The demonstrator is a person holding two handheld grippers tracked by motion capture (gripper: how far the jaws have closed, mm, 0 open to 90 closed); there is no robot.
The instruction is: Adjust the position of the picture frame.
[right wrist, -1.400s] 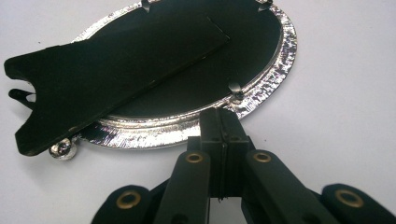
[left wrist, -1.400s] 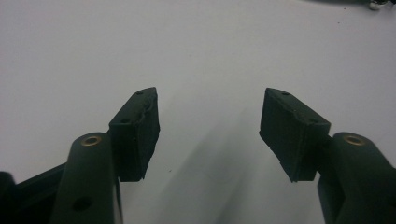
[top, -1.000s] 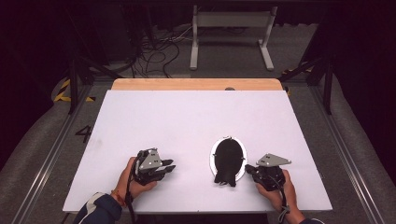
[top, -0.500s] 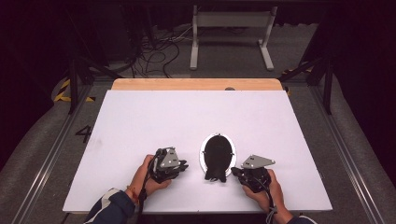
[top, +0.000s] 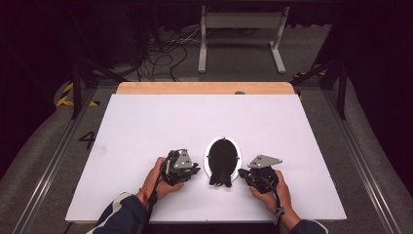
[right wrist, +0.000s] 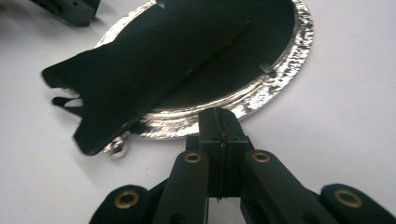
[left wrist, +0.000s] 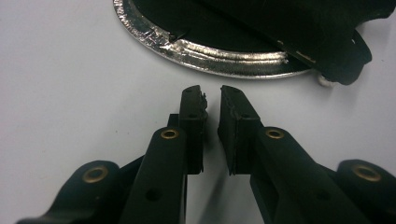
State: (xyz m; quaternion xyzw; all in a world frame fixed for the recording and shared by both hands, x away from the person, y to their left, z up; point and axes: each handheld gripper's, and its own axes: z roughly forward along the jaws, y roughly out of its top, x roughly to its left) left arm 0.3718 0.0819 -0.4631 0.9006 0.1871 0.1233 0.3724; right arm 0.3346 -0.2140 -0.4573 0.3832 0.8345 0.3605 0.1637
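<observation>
A silver oval plate [top: 206,157] lies on the white table [top: 146,126] between my two grippers. A flat black piece [top: 222,163] lies across it, and its ragged end overhangs the near rim. The left gripper [top: 197,169] points at the plate from the left. In the left gripper view its jaws [left wrist: 212,100] are all but shut, with a thin empty slit between them, just short of the rim [left wrist: 224,52]. The right gripper [top: 242,173] is shut, and its tips [right wrist: 219,116] rest against the plate's rim [right wrist: 285,65]. I cannot tell whether the rim is pinched.
The table's front edge runs just behind both hands. A wooden strip [top: 204,88] borders the far edge. Beyond it the floor has cables [top: 165,53] and a metal stand [top: 241,34]. A small shiny bead [right wrist: 114,148] lies under the black piece's overhang [right wrist: 140,70].
Both hands and the plate with the black piece have shifted left across the table. The left gripper has come nearer to the plate. The jaws look the same.
</observation>
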